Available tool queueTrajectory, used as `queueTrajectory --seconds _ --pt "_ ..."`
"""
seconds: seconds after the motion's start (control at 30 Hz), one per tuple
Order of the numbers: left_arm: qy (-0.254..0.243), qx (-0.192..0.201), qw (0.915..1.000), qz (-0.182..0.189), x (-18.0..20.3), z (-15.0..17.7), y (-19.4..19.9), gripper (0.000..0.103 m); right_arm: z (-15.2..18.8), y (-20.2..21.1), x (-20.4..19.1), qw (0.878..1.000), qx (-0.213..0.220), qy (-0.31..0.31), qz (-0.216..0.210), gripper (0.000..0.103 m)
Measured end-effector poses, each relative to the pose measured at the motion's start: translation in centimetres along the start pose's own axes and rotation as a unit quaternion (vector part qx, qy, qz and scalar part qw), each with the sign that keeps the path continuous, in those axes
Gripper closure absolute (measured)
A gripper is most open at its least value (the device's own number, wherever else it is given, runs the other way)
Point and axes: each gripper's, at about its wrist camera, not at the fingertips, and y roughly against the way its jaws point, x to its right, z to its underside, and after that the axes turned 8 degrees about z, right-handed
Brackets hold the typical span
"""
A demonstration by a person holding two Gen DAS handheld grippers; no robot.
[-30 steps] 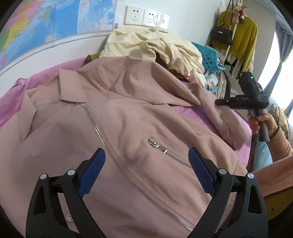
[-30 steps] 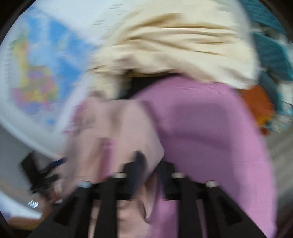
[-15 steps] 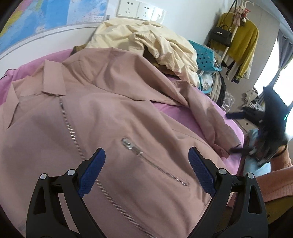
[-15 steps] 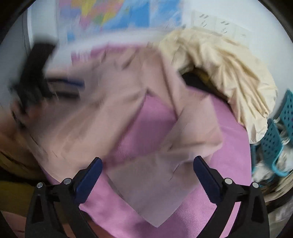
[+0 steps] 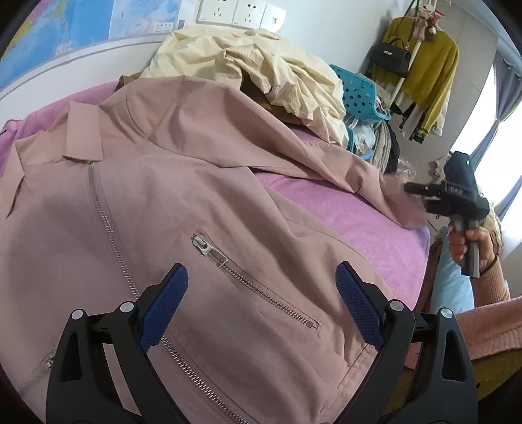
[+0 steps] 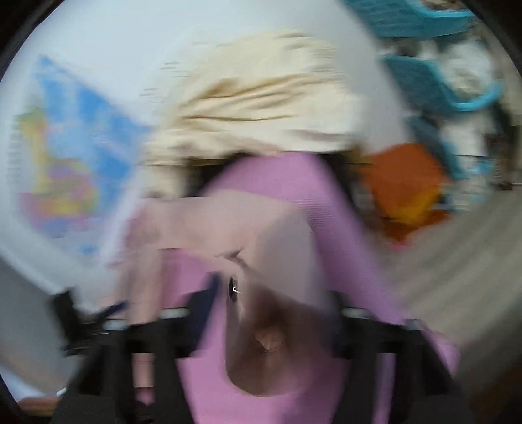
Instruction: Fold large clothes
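A dusty-pink zip jacket [image 5: 182, 202] lies front up on the mauve bed cover [image 5: 342, 221], collar at the far left. My left gripper [image 5: 261, 293] hovers open over its lower front by the pocket zip [image 5: 248, 274], with nothing between its blue pads. The jacket's sleeve [image 5: 326, 163] stretches right to the bed's edge. There a hand holds my right gripper [image 5: 414, 190] at the cuff. The right wrist view is blurred. In it the cuff [image 6: 277, 261] lies between the jaws of my right gripper [image 6: 270, 303], which are closing but still stand apart.
A cream garment [image 5: 261, 68] is heaped at the back of the bed, under a wall map [image 5: 81, 29] and sockets [image 5: 241, 13]. A teal basket [image 5: 362, 94] with laundry stands beyond the bed. A coat rack with a mustard sweater [image 5: 427, 65] is at the far right.
The right gripper swung up from below the bed's edge to the sleeve cuff, and its jaws narrowed. The left gripper drifted slightly right over the jacket, still open.
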Motion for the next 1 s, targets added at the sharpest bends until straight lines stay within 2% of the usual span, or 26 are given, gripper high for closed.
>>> queueTrajectory --seconds 0.1,0.13,0.23,0.33,0.4,0.43,0.5,0.57,0.6,0.63,0.67,0.7,0.73,0.77,0.8,0.87,0.93,1.0 --pt "0.000 -0.003 1.0000 -0.001 0.2 -0.2 -0.4 0.012 0.5 2.7 0.5 0.998 0.042 -0.003 0.048 0.019" --pt "-0.001 -0.003 1.0000 0.000 0.2 -0.2 -0.4 0.012 0.6 4.0 -0.3 0.996 0.066 0.019 0.058 0.019" --pt "-0.001 -0.004 1.0000 0.002 0.5 -0.5 -0.7 0.012 0.6 4.9 -4.2 0.986 0.097 0.117 0.066 0.015" --pt "-0.004 -0.006 1.0000 0.005 0.9 -0.8 -1.2 0.012 2.0 2.4 -9.9 0.959 0.076 0.263 0.078 0.014" --pt "-0.008 -0.008 0.9999 0.005 1.3 -0.9 -1.4 0.012 3.2 -0.9 -12.8 0.928 0.050 0.352 0.116 0.014" --pt "-0.010 -0.008 0.9999 0.005 1.5 -0.9 -1.4 0.012 3.3 -2.7 -13.7 0.917 0.033 0.378 0.126 0.017" --pt "-0.014 -0.008 0.9999 0.003 1.9 -0.7 -1.3 0.012 3.3 -5.2 -14.2 0.908 0.006 0.394 0.142 0.024" --pt "-0.017 -0.006 0.9998 -0.001 2.0 -0.5 -1.1 0.012 2.3 -7.2 -13.9 0.912 -0.021 0.385 0.142 0.035" --pt "-0.017 -0.004 0.9999 -0.002 2.0 -0.4 -0.8 0.012 1.8 -7.8 -13.6 0.915 -0.030 0.377 0.139 0.047" --pt "-0.015 -0.002 0.9999 -0.003 1.9 -0.3 -0.7 0.012 1.2 -8.0 -13.2 0.923 -0.039 0.364 0.122 0.051" --pt "-0.011 0.000 0.9999 -0.004 1.7 -0.2 -0.4 0.012 0.7 -8.0 -12.9 0.926 -0.042 0.358 0.117 0.085" --pt "-0.008 0.002 1.0000 -0.005 1.5 -0.2 -0.2 0.012 -0.1 -8.0 -12.7 0.930 -0.054 0.346 0.109 0.100" --pt "-0.004 0.004 1.0000 -0.006 1.2 -0.2 0.0 0.012 -0.7 -7.9 -12.4 0.937 -0.065 0.331 0.091 0.100" --pt "0.000 0.008 0.9999 -0.008 0.9 -0.1 0.2 0.012 -1.8 -7.2 -12.0 0.949 -0.083 0.301 0.044 0.100" --pt "0.004 0.012 0.9999 -0.008 0.7 -0.1 0.5 0.012 -2.7 -6.8 -11.8 0.956 -0.090 0.278 0.017 0.100" --pt "0.016 0.022 0.9996 -0.005 -0.2 0.1 1.0 0.012 -3.9 -5.3 -11.5 0.965 -0.103 0.237 -0.043 0.100" --pt "0.028 0.031 0.9991 0.001 -0.9 0.1 1.5 0.012 -5.2 -3.3 -11.5 0.969 -0.106 0.191 -0.117 0.100" --pt "0.040 0.039 0.9984 0.005 -1.7 -0.1 2.0 0.012 -5.8 -1.6 -11.9 0.965 -0.100 0.163 -0.181 0.100"
